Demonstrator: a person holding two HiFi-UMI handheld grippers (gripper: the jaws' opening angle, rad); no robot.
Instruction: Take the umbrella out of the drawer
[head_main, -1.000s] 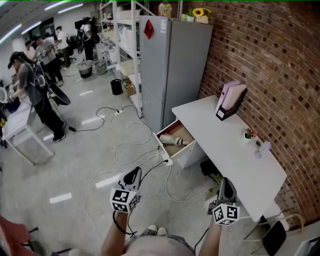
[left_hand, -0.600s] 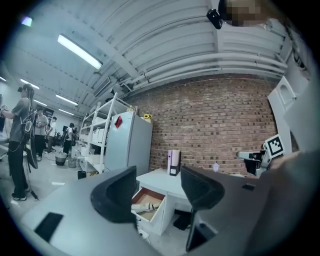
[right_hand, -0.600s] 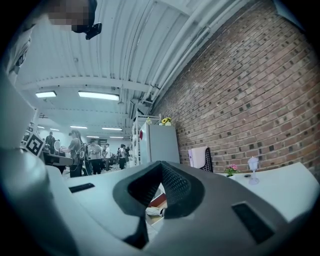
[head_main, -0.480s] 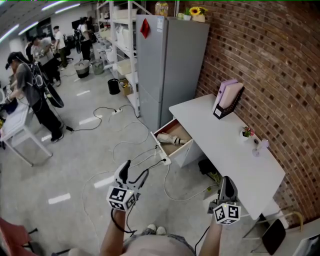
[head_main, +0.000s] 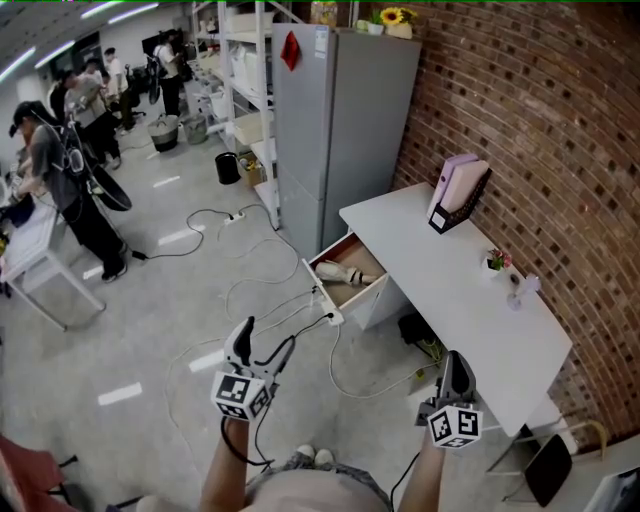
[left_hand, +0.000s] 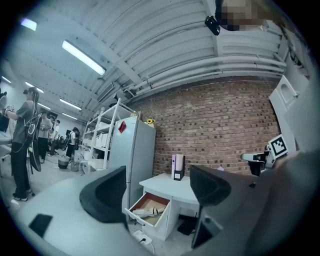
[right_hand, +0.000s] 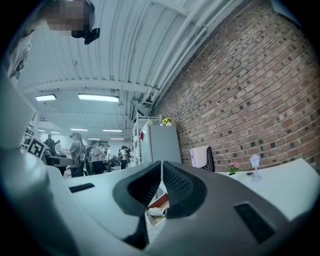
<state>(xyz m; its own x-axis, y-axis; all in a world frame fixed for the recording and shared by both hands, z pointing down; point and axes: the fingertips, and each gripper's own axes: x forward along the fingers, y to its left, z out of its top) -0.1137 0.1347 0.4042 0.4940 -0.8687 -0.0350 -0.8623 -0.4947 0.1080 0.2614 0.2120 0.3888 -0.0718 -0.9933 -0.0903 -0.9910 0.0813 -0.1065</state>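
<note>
Along the brick wall (head_main: 560, 130) stands a grey refrigerator (head_main: 345, 130), and next to it a long white bench (head_main: 440, 280). At the bench's end near the refrigerator, the drawer (head_main: 323, 293) is pulled out toward the open floor.

The umbrella (head_main: 342, 272), folded and pale, lies flat inside this drawer. In the head view its long axis runs nearly left to right. One end is near the drawer's front panel and the other points back under the bench. We cannot tell which end is the handle.

We hold both forearms forward from the bottom of the head view, with the two tools level, side by side and aimed toward the bench. Both are well apart from the drawer.

The left hand-held gripper (head_main: 264, 342) is opening its jaws, which already stand wide. Nothing is between them, and the far drawer shows through the gap. The right hand-held gripper (head_main: 454, 362) has its jaws closed together and holds nothing.
</note>
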